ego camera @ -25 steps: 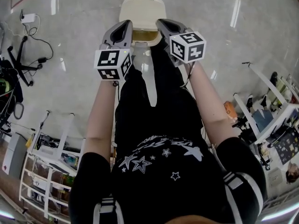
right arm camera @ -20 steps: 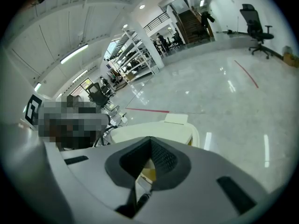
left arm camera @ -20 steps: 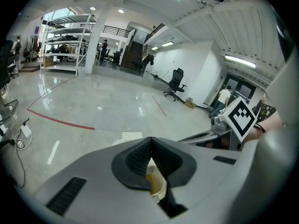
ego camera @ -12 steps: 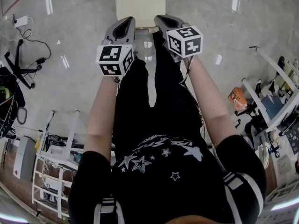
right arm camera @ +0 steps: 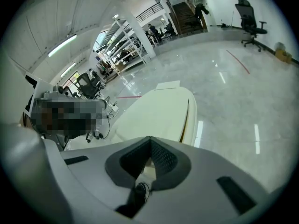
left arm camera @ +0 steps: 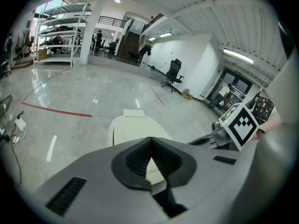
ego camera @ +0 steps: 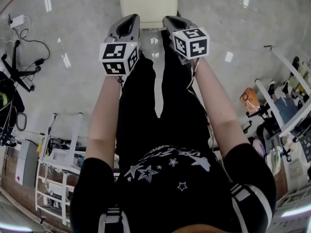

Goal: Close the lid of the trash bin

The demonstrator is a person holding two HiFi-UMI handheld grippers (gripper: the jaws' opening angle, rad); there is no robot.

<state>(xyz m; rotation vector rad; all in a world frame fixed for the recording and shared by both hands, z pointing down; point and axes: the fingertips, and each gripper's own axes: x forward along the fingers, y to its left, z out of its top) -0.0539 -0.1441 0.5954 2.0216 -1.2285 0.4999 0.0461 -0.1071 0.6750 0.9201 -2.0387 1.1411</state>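
Glossy floor (ego camera: pixel 77 42), trash bin (ego camera: pixel 148 8) at far end, lid (right arm camera: pixel 161 111) seemingly down. Press evenly with left gripper (left arm camera: pixel 150 141) and right gripper (right arm camera: pixel 150 140), both pinched closed, empty.

Honestly, nothing here I can actually read. The black shirt (ego camera: pixel 170 178) has an arc of white lettering over some stars, but it's too warped to make out. The left marker cube (ego camera: pixel 118 58) on the left claw (ego camera: pixel 130 21) and the right marker cube (ego camera: pixel 191 42) on the right claw (ego camera: pixel 170 21) only show black-and-white square patterns, no letters or numbers. The orange packet (ego camera: pixel 248 100) off to the right has print that's way too small.
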